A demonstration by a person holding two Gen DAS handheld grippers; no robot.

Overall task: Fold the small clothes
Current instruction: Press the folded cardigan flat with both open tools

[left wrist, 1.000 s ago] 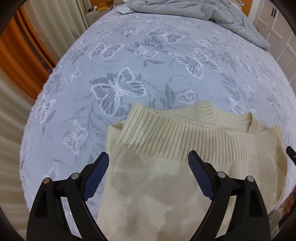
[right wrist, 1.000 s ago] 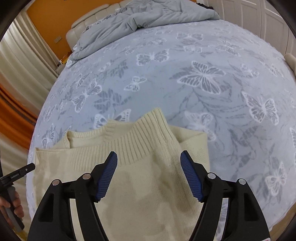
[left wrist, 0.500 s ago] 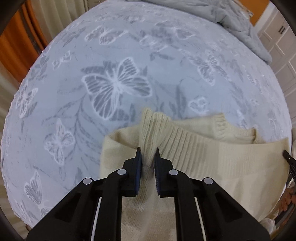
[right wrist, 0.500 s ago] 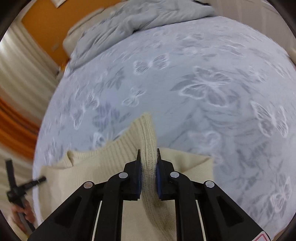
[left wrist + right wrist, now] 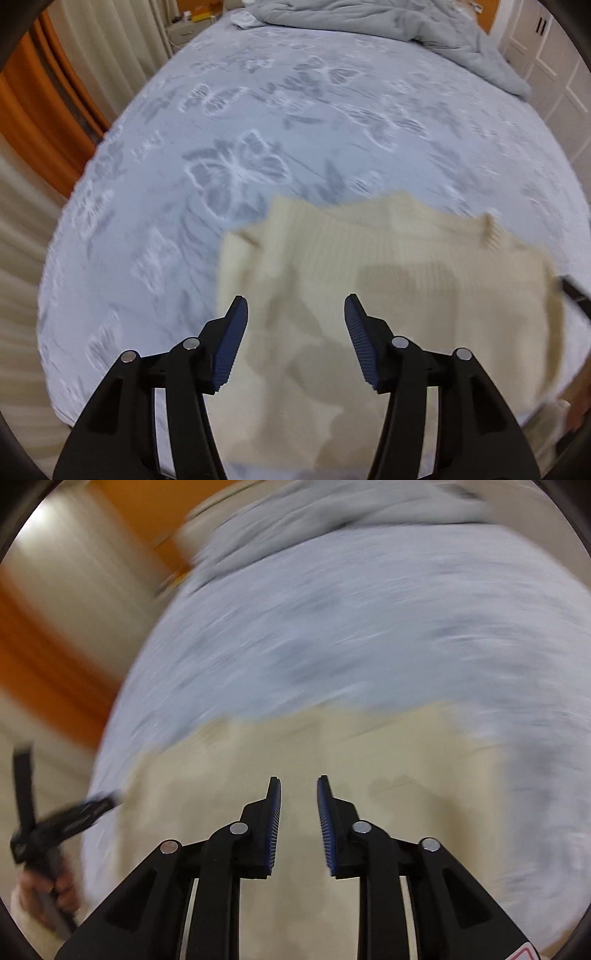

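Cream knit sweater folded on a butterfly-print bed, both grippers above it with nothing held.

The bed (image 5: 332, 122) spreads ahead of both sets of fingers, a grey duvet (image 5: 388, 26) bunched at its far end. The sweater (image 5: 369, 295) lies beneath and just ahead of the fingertips, its ribbed hem folded up to the collar. The left gripper (image 5: 295, 314) is opening, jaws about halfway apart, empty. The right gripper (image 5: 298, 794), in a blurred view, is opening from a narrow gap, gripping nothing.
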